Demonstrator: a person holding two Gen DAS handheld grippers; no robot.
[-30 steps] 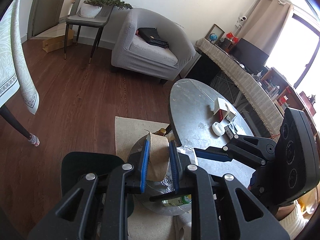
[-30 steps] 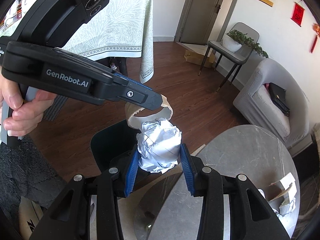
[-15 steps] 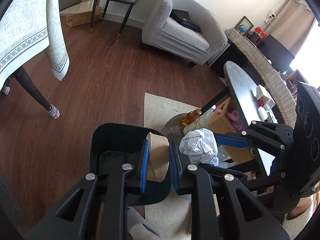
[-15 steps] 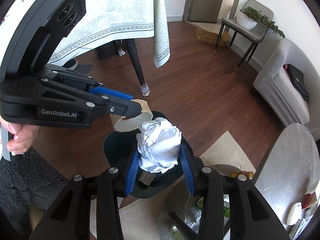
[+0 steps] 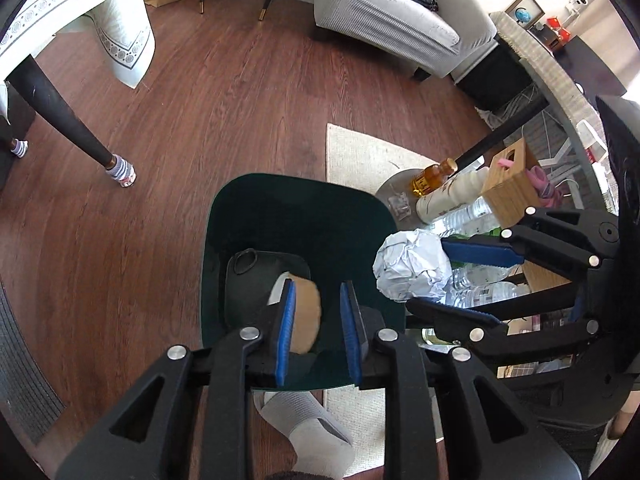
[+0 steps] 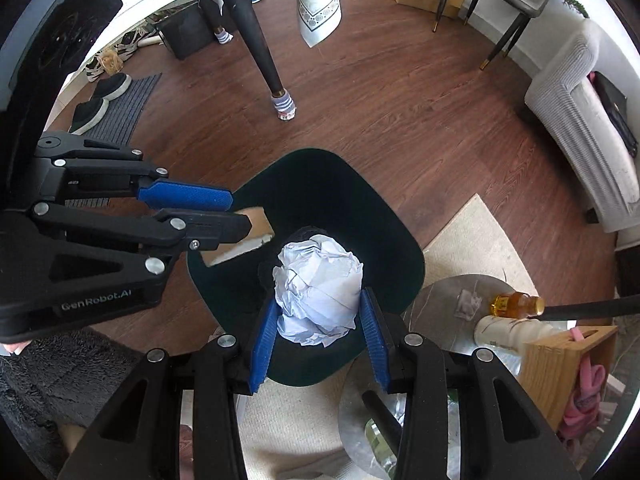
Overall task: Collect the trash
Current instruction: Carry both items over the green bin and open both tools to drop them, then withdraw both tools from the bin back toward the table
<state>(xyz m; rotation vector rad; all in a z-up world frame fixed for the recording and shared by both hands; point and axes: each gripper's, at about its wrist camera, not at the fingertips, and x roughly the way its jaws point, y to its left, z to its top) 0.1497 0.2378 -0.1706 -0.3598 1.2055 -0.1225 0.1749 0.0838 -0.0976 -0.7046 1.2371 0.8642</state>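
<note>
The left gripper (image 5: 318, 328) points down into the dark green bin (image 5: 256, 216), its jaws opening; the brown cardboard (image 5: 306, 316) lies against the left pad with a gap to the right one. The right gripper (image 6: 318, 322) is clamped on a crumpled white paper ball (image 6: 318, 290), held over the bin's near rim. Inside the bin lies a dark piece with a ring (image 5: 244, 262). Beyond the bin, on a low round shelf (image 6: 444, 300), stand an amber bottle (image 6: 516, 305) and a wooden box (image 6: 568, 368). Farther off, a table leg (image 5: 60, 114) and a grey armchair (image 5: 396, 20).
</note>
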